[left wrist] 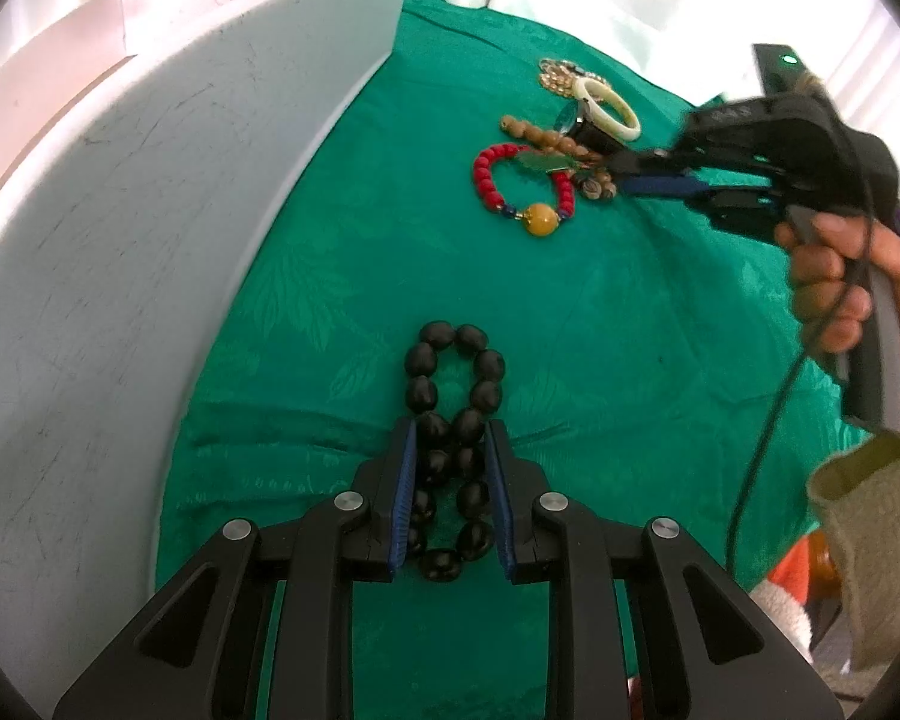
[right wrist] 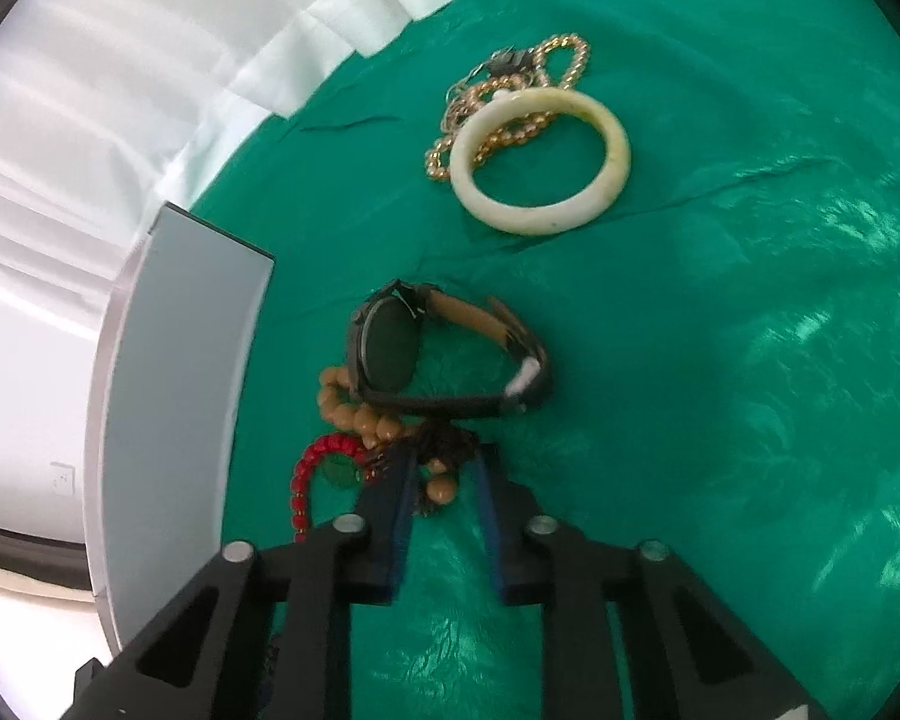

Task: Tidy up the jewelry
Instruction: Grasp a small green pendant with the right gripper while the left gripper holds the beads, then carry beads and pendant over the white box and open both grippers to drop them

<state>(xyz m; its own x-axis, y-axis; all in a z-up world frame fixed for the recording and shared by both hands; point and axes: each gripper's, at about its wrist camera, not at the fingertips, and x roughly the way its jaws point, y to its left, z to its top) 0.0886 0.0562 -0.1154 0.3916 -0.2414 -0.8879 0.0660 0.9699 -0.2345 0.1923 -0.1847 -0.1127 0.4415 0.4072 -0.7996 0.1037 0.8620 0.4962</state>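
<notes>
- A person's left gripper (left wrist: 453, 468) is clamping a black bead bracelet (left wrist: 453, 396) near the front edge of the green cloth (left wrist: 570, 330), its blue pads pressing the strand's lower loop from both sides while the upper loop is lying flat on the fabric ahead.
- The right gripper (right wrist: 444, 483), gripped by a bare hand (left wrist: 840, 288) in a beige sleeve (left wrist: 870, 534), is pinching down on the tan wooden bead strand (right wrist: 366, 414) at the near side of the jewelry pile; its jaws are standing narrow, and whether the pads are fully biting a bead is hard to tell through the blur.
- A red bead bracelet (left wrist: 492, 180) with an amber ball is lying just beside that strand, touching it, with a dark wristwatch (right wrist: 426, 354) resting against the tan beads.
- A cream bangle (right wrist: 540, 162) is sitting farther back toward the cloth's far edge, overlapping a gold chain (right wrist: 510, 96).
- A white box (left wrist: 150, 240) is standing along the cloth's left edge.
- Judged risk: the tan strand is looking tangled with the red bracelet and the watch strap, so lifting it could be dragging neighbours along or scattering the pile.
- A shallow pinch on round beads could also be slipping, dropping the strand back.
</notes>
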